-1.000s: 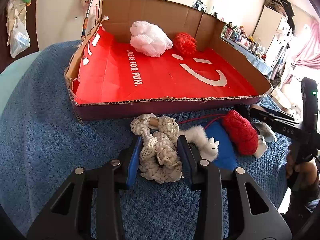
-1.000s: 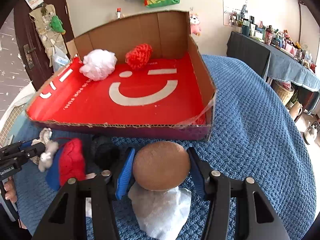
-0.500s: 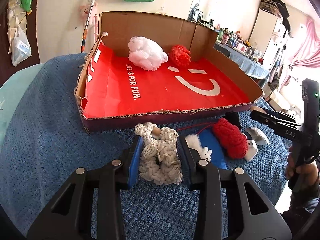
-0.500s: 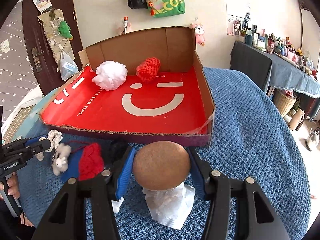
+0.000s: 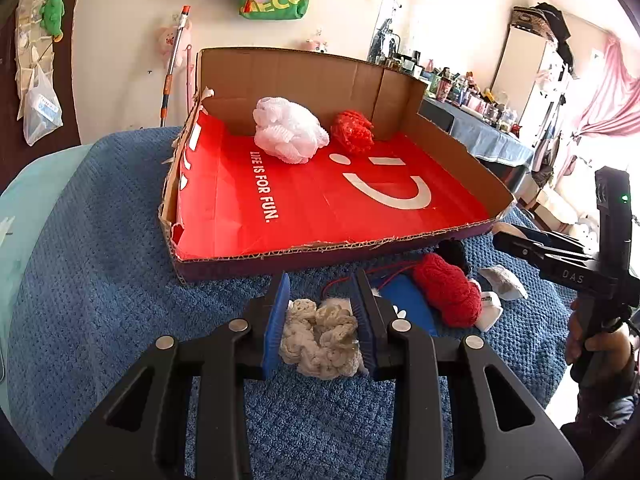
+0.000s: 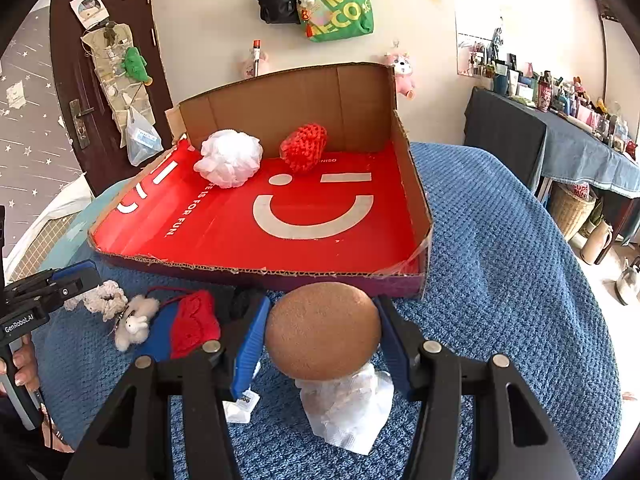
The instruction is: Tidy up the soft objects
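My left gripper (image 5: 323, 292) is shut on a cream crocheted bundle (image 5: 320, 336) and holds it just above the blue blanket (image 5: 100, 280), the jaws closing a touch tighter. From the right wrist view that bundle (image 6: 102, 298) sticks out of the left gripper (image 6: 76, 276). My right gripper (image 6: 322, 308) is shut on a brown-capped mushroom toy (image 6: 322, 330), whose white stem (image 6: 348, 404) hangs below. Ahead lies a cardboard box (image 5: 320, 246) with a red smiley liner. It holds a white pouf (image 5: 288, 136) and a red knit ball (image 5: 354, 130) by the back wall.
Loose on the blanket before the box: a red knit piece (image 5: 448, 294) on a blue item (image 5: 408, 300), a small white bunny plush (image 6: 134, 326), something black (image 5: 454, 250). A person's hand (image 5: 592, 344) holds the right gripper (image 5: 520, 240). A cluttered table (image 6: 560, 140) stands right.
My left gripper has lifted the cream bundle off the blanket, clear of the bunny plush. The right gripper has kept its hold on the mushroom toy and barely shifted.
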The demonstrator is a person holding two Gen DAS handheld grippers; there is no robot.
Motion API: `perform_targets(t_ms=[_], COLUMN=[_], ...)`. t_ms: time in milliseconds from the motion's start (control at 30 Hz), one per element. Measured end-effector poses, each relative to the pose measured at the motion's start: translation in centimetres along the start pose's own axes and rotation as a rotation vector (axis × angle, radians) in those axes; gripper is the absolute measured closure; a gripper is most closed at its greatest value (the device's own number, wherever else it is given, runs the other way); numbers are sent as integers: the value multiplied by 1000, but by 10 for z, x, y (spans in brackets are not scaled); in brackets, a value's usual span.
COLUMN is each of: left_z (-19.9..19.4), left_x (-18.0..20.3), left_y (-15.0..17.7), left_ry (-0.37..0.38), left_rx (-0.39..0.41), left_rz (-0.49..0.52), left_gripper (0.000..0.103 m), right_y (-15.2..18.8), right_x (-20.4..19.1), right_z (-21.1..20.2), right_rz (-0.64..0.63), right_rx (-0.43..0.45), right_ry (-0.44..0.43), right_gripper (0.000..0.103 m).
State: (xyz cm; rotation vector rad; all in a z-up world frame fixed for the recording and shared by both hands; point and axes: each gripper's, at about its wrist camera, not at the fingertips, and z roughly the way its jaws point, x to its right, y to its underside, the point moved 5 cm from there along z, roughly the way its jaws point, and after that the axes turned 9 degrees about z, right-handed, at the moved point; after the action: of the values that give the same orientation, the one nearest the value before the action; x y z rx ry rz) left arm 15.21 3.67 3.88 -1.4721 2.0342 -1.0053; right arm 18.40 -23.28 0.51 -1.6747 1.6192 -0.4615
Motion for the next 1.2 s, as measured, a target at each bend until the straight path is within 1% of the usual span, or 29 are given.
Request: perform_targets(t_ms=[133, 233, 267, 300, 333, 367, 400, 467, 500, 633, 800, 833, 867, 900, 933, 1000, 1033, 1067, 1133, 1200], left_z=[5, 6, 6, 7, 8, 9, 8, 10, 12, 16, 19, 20, 21, 23, 24, 26, 26, 24, 21, 18], left_x=[-1, -2, -3, -3, -4, -5, -6, -6, -6, -4, -1, 0, 1, 2, 2, 2, 2, 1, 1, 2], left_y=[8, 17, 21, 24, 27, 31, 34, 36, 38, 42, 47, 47, 46, 45, 45, 45, 44, 44, 44, 43], left_ry=[10, -5, -3, -2, -3, -10, -17, -12, -10, -25, -30, -28, -23, -13, -14, -26, -22, -22, -14, -14], left_rx=[-29, -45, -47, -56, -66, -73, -62, -70, -84, -105, -107, -107, -107, -109, -114, -117, -114, -110, -104, -98], left_rz=[-13, -6, -6, -10, -15, -23, -28, -26, -27, -16, 4, 4, 6, 12, 15, 26, 23, 18, 15, 18], left_gripper=[73, 73, 69, 62, 39, 28, 28, 28, 28, 28, 29, 35, 48, 55, 64, 67, 71, 72, 72, 72], right_y=[4, 10, 13, 15, 18, 20, 23, 27, 28, 30, 28, 27, 26, 25, 23, 22, 23, 24, 23, 21], right_x=[0, 2, 3, 4, 5, 7, 8, 8, 8, 5, 9, 11, 12, 12, 13, 15, 16, 17, 13, 9], right_z=[1, 2, 3, 3, 5, 7, 8, 11, 11, 10, 9, 9, 11, 13, 16, 20, 23, 25, 18, 10], right_rz=[1, -3, -2, 0, 2, 4, 6, 6, 3, -25, -39, -34, -31, -29, -23, -9, -3, 3, -13, -37], right_rx=[-11, -26, -31, -38, -46, -54, -60, -76, -76, -70, -54, -51, -53, -59, -67, -79, -104, -112, -86, -54], right_ry=[-3, 4, 5, 5, 3, 5, 7, -3, -6, 12, 41, 40, 37, 31, 22, -1, -9, -11, -20, -4], right_gripper=[47, 46, 46, 46, 45, 44, 41, 26, 24, 21, 21, 21, 21, 21, 22, 38, 49, 49, 49, 49])
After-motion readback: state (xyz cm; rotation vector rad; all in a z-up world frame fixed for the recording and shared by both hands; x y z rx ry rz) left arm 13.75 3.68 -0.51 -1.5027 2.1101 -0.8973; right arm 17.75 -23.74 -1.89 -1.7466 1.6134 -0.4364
